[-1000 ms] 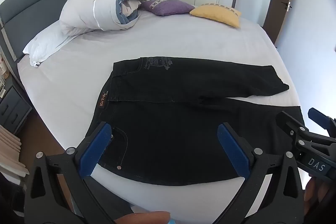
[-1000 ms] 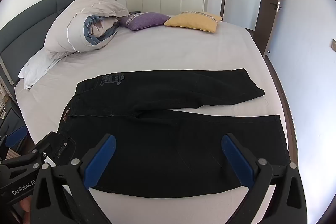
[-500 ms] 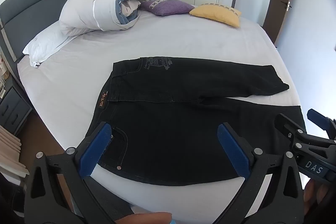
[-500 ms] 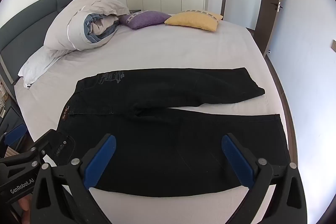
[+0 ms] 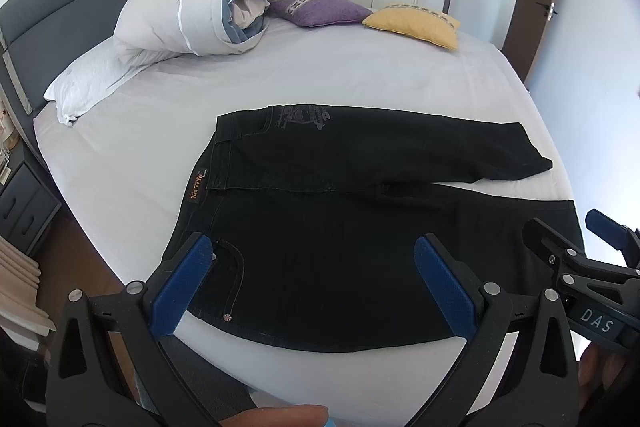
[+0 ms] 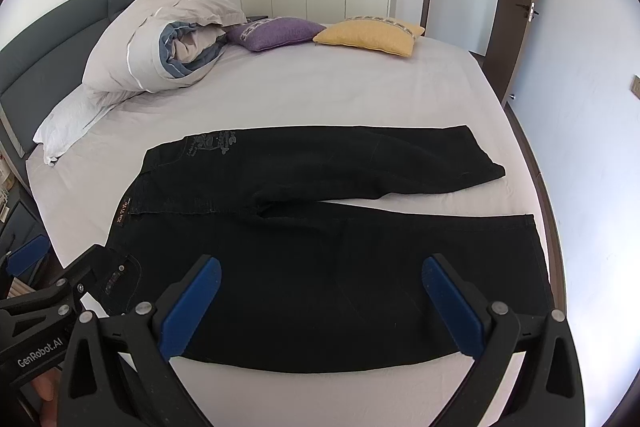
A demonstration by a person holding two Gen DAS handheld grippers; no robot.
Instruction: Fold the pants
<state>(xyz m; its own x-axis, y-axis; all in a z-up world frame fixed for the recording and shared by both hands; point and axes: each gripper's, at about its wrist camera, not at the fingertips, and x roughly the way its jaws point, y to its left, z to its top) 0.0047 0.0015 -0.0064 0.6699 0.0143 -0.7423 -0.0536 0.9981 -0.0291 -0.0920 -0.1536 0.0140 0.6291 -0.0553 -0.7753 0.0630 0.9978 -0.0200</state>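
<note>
Black jeans (image 5: 340, 227) lie flat on the white bed (image 5: 320, 75), waistband to the left, two legs spread to the right; they also show in the right wrist view (image 6: 320, 251). My left gripper (image 5: 316, 283) is open and empty, hovering above the near leg close to the waist pocket. My right gripper (image 6: 320, 303) is open and empty above the near leg's middle. The right gripper's body shows at the right of the left wrist view (image 5: 580, 275). The left gripper's body shows at the lower left of the right wrist view (image 6: 44, 315).
A rolled duvet (image 5: 200, 3) and white pillow (image 5: 84, 83) lie at the headboard on the left. Purple cushion (image 5: 324, 11) and yellow cushion (image 5: 416, 23) lie at the far side. A nightstand (image 5: 24, 207) stands left of the bed. The bed's near edge is right under the grippers.
Both grippers have drifted very slightly; the view is nearly the same. The jeans have not moved.
</note>
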